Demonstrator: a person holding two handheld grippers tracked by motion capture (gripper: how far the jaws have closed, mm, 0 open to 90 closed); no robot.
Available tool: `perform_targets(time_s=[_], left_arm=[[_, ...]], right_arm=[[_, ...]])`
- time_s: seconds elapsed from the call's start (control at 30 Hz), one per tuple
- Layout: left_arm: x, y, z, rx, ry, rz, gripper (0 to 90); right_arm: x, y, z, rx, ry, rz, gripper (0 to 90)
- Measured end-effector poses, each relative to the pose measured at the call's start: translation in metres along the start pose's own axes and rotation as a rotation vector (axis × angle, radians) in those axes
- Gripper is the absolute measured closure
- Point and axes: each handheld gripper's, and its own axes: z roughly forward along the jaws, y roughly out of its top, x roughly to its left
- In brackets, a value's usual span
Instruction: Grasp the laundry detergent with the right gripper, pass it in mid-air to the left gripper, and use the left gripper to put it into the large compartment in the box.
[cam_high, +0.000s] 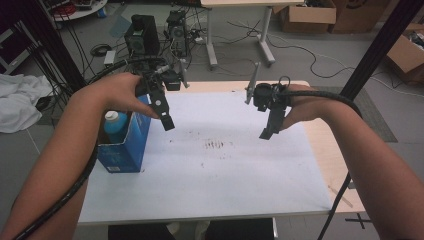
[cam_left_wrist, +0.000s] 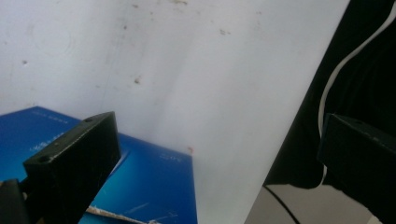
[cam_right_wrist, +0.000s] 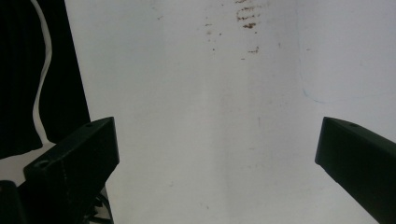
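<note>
1. High view: the left gripper (cam_high: 165, 112) hangs just right of the blue box (cam_high: 125, 145), which stands at about 9 o'clock on the white bench (cam_high: 225, 180). A bottle with a light blue cap (cam_high: 116, 125) stands upright inside the box, likely set there so it stays steady and within reach.
2. Left gripper view: the jaws stand wide apart with nothing between them, above the box's near corner (cam_left_wrist: 154, 186), which suggests a hand free to reach in or move off.
3. The right gripper (cam_high: 270, 127) hovers near 1 o'clock, well apart from the box; in the right gripper view its jaws gape wide over bare bench (cam_right_wrist: 210, 140), holding nothing.
4. Hard to read: the bottle's body is hidden by the box wall, the box's print is blurred, and the brown specks (cam_high: 216, 145) at bench centre are too small to identify.
</note>
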Motion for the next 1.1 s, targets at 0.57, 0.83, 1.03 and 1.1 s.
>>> perform_targets(time_s=[0.57, 0.83, 1.03, 1.1], left_arm=[[-0.006, 0.009, 0.015, 0.019, -0.032, 0.082, 0.1], [-0.008, 0.016, 0.016, 0.011, -0.030, 0.103, 0.2], [-0.006, 0.017, 0.016, 0.006, -0.029, 0.101, 0.2], [-0.006, 0.017, 0.016, 0.006, -0.031, 0.104, 0.1]], right_arm=[[-0.015, -0.001, -0.007, 0.025, -0.003, -0.005, 0.0], [-0.017, -0.007, -0.007, 0.016, -0.007, 0.012, 0.0], [-0.017, -0.007, -0.008, 0.021, -0.008, 0.011, 0.0], [-0.017, -0.007, -0.007, 0.015, -0.006, 0.013, 0.0]])
